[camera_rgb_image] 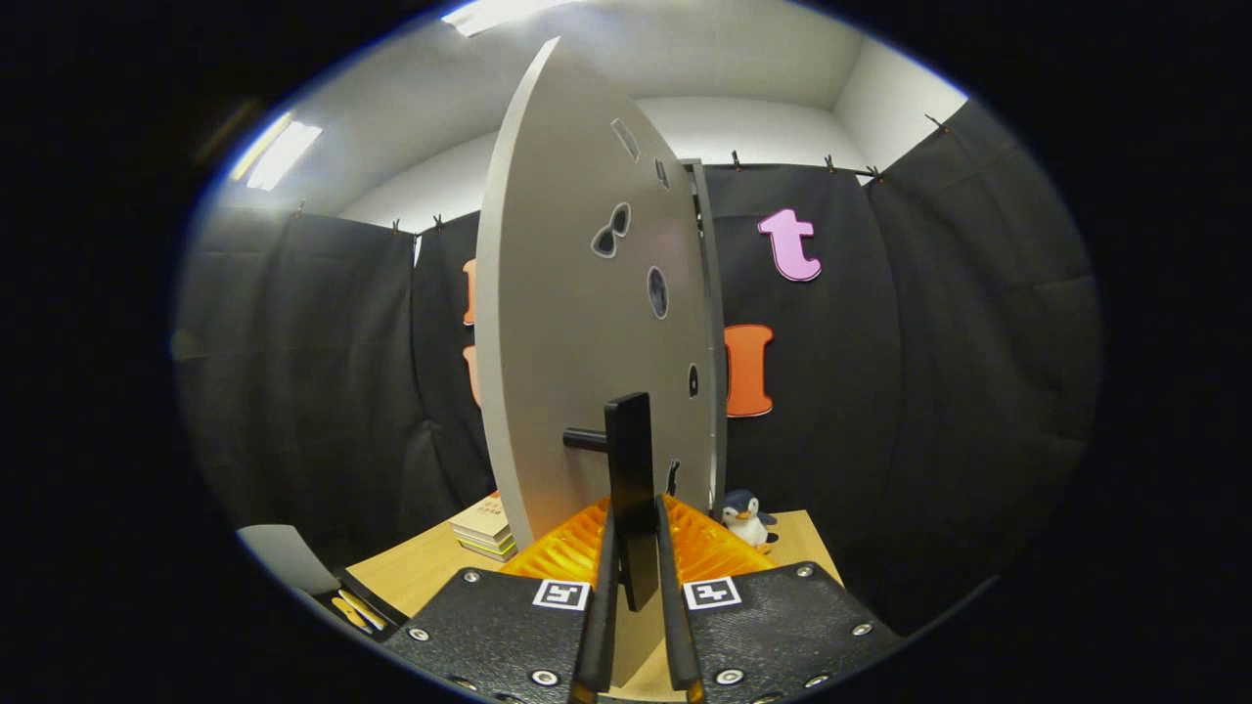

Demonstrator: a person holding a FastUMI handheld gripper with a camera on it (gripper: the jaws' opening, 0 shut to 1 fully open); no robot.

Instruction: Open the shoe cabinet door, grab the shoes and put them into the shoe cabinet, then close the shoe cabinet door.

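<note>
Door handle point(629, 479): dark upright bar on a short stub, standing off the face of the shoe cabinet door point(577, 323). It sits between the fingers of the claw point(636, 626), and both fingers press its lower end. Claw closed on the handle.

Door: pale panel with small cut-out holes, seen nearly edge-on, swung out toward the camera. Hinged side lies beyond, against the cabinet frame point(712, 323). Judged step: swinging the door, opening most likely, since no shoes are in sight.

To do it well: keep the grip square on the bar and let the wrist turn with the door, following its arc about the hinge. A straight pull would likely twist the bar out of the fingers. Grip is low on the handle; a slip downward is the risk.

Edges and room: door's free edge curves close on the near side. Stack of books point(486, 528) on the counter point(430, 567) sits just left of the door's foot. Toy penguin point(748, 518) stands just right of it, near the frame. Either could be brushed by the door's sweep. Left and right beyond them, the space out to the booth cloth looks open.
</note>
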